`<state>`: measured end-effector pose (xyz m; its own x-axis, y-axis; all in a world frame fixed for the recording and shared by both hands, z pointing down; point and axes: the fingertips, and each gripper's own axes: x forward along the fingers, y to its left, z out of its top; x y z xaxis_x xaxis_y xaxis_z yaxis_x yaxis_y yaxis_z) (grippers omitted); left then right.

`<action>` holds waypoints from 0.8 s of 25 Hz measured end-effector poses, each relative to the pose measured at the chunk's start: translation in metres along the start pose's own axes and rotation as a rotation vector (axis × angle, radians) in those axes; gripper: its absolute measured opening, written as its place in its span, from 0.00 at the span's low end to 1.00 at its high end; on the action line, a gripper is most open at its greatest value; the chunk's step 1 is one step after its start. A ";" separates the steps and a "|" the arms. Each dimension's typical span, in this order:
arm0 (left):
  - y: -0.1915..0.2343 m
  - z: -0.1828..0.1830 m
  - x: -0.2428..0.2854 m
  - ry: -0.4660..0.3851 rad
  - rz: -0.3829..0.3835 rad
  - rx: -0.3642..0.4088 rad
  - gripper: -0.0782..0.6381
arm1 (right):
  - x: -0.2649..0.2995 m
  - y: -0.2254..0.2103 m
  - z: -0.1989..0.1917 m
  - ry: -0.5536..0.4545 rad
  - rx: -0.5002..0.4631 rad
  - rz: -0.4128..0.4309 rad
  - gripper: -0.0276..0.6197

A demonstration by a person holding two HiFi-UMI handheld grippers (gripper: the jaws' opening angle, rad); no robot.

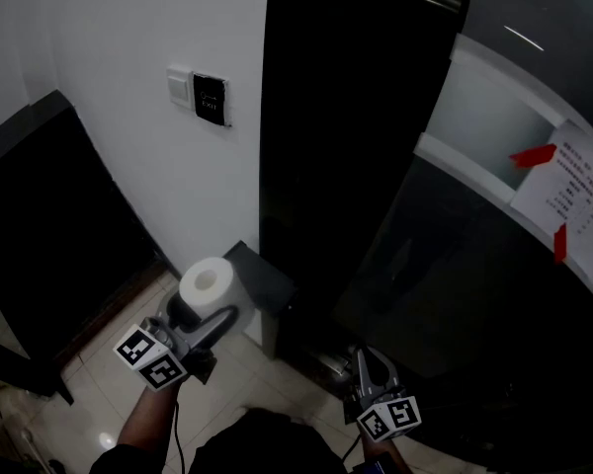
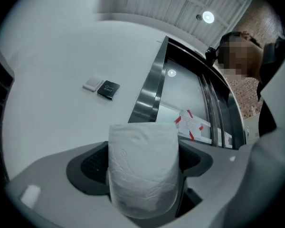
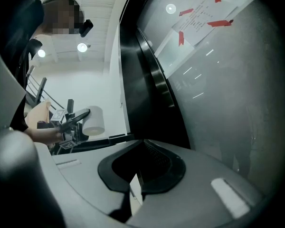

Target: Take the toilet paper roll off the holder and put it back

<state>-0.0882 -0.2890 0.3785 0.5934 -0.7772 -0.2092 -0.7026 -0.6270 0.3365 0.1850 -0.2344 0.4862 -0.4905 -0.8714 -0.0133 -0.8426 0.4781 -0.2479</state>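
Frankly, my left gripper (image 1: 213, 310) pinches the toilet paper roll (image 1: 207, 281) by its soft sides in mid-air beside the grey box (image 1: 265, 282) by the wall, so it may crush or slip out, and my right gripper (image 3: 135, 182), pressed together and empty, cannot catch it.

Head camera sits high, staring steeply down onto the grey, marker-cubed left gripper (image 1: 203, 316) and the matching right gripper (image 1: 368, 361) close below. The left gripper view tilts up past the white toilet paper roll (image 2: 142, 170), which fills its foreground, towards the round ceiling lamps (image 2: 208, 17). The right gripper view angles up and across, with that roll (image 3: 92, 120) small and well off. All three catch the white, red-taped paper notice (image 1: 573, 191) (image 2: 194, 125) (image 3: 204, 15). Head and left gripper views share the black wall switch plate (image 1: 210, 98) (image 2: 108, 89).
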 end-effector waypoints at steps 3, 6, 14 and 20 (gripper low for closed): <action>0.002 -0.002 0.017 0.020 0.003 0.031 0.71 | -0.004 -0.003 -0.001 -0.005 0.006 -0.011 0.06; 0.009 -0.009 0.034 0.063 0.026 0.027 0.71 | -0.007 -0.009 0.004 -0.011 0.004 -0.032 0.06; 0.018 -0.024 0.071 0.120 0.072 0.137 0.71 | -0.011 -0.026 0.013 -0.039 -0.009 -0.070 0.06; 0.026 -0.039 0.088 0.156 0.135 0.302 0.71 | -0.011 -0.035 0.021 -0.057 -0.022 -0.081 0.06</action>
<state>-0.0390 -0.3719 0.4050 0.5240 -0.8511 -0.0305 -0.8490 -0.5249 0.0600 0.2246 -0.2437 0.4746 -0.4073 -0.9120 -0.0491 -0.8841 0.4072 -0.2292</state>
